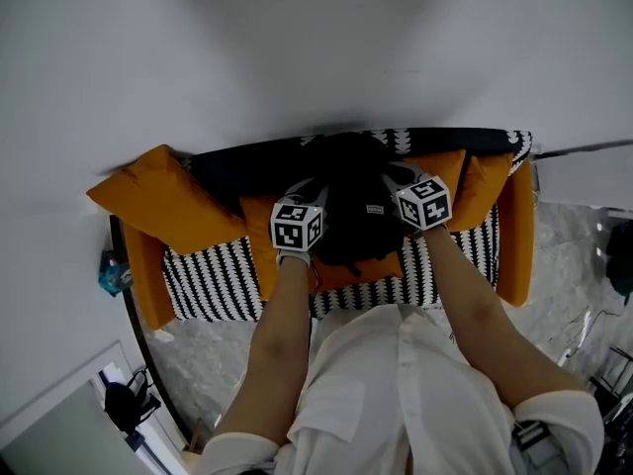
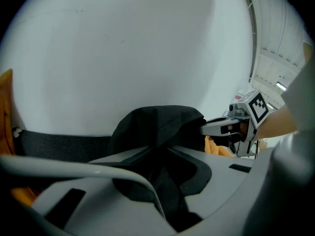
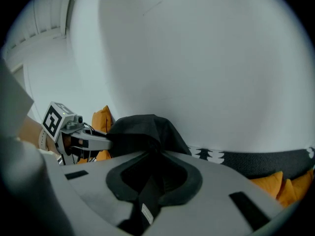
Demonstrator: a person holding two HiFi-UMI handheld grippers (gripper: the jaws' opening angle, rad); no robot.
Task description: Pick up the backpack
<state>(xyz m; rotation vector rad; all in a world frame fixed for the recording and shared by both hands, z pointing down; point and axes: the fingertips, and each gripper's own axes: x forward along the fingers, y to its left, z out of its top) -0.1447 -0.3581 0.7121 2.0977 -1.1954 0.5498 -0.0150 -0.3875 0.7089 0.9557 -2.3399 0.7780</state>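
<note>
A black backpack [image 1: 351, 201] stands upright on the sofa seat against the backrest, between orange cushions. My left gripper [image 1: 305, 194] is at its left side and my right gripper [image 1: 401, 181] at its right side, both near the top. In the left gripper view my left gripper [image 2: 160, 154] is shut on a fold of the backpack's [image 2: 157, 127] black fabric, and the right gripper [image 2: 216, 127] bites the far side. In the right gripper view my right gripper [image 3: 155, 156] is shut on a black strap of the backpack [image 3: 142, 129]. The left gripper [image 3: 98, 141] pinches the other side.
The sofa has a black-and-white patterned cover [image 1: 213, 275] and orange cushions [image 1: 168, 201] on both sides. A white wall [image 1: 297, 47] rises right behind it. Marbled floor [image 1: 574, 236] lies to the right. A small dark bag [image 1: 124, 404] sits on the floor at lower left.
</note>
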